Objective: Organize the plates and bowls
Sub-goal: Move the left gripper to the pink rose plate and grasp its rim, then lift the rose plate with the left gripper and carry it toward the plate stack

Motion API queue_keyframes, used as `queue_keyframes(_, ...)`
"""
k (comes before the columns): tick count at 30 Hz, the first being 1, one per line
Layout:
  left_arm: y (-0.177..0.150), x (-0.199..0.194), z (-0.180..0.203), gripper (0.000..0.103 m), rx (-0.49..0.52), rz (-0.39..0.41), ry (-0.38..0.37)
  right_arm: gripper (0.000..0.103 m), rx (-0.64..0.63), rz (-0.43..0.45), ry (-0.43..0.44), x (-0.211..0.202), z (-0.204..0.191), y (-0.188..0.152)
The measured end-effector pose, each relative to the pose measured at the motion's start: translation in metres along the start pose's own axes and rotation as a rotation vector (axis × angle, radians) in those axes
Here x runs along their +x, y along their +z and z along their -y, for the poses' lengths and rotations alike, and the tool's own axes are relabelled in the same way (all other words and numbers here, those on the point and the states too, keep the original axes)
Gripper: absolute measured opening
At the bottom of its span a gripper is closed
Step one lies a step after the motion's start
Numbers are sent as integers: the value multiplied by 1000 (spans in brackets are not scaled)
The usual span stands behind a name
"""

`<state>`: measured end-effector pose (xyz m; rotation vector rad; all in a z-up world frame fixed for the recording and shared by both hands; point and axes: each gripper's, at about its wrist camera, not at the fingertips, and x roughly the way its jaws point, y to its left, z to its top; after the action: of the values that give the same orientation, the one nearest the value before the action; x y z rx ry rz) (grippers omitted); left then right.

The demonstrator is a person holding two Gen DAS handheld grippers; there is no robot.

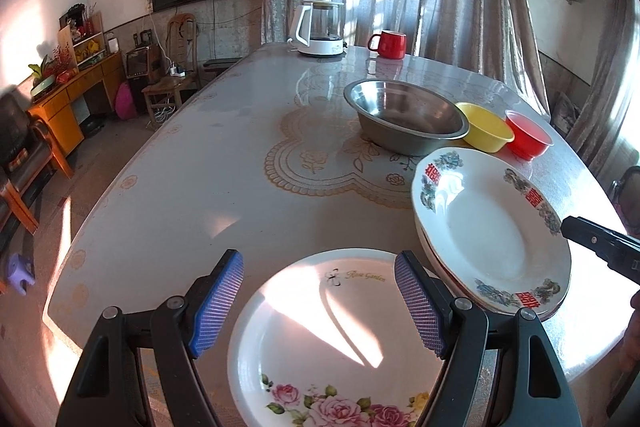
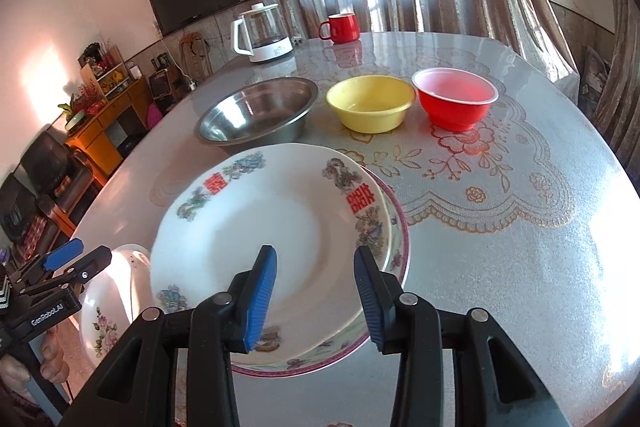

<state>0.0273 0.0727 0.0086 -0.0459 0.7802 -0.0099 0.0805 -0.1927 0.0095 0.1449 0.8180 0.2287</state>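
A white plate with red characters (image 2: 272,227) lies on a pink-rimmed plate (image 2: 396,227); the pair also shows in the left wrist view (image 1: 488,227). A rose-patterned plate (image 1: 332,343) lies at the near table edge, also in the right wrist view (image 2: 108,303). My left gripper (image 1: 320,299) is open and empty above the rose plate. My right gripper (image 2: 316,291) is open and empty above the stacked plates' near rim. Behind stand a steel bowl (image 2: 260,115), a yellow bowl (image 2: 372,103) and a red bowl (image 2: 456,99).
A white kettle (image 2: 264,31) and a red mug (image 2: 340,27) stand at the table's far edge. Curtains hang behind. Chairs and a wooden cabinet (image 1: 72,95) stand to the left of the table (image 1: 200,187).
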Motion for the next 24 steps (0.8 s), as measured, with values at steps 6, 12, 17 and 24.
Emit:
queue_keyframes(6,0,-7,-11,79,-31,14,12,40,-49,-18,128,1,-20,-2)
queue_keyframes(12,-1,-9,-19,79,-49,15,26,40,-90,-56,205,7,-42,-10)
queue_keyframes(17,-4,-10,-23,79,-56,16,34,40,-117,-77,269,8,-56,-14)
queue_keyframes(24,-8,-12,-29,79,-64,20,42,40,-155,-127,366,9,-73,-22)
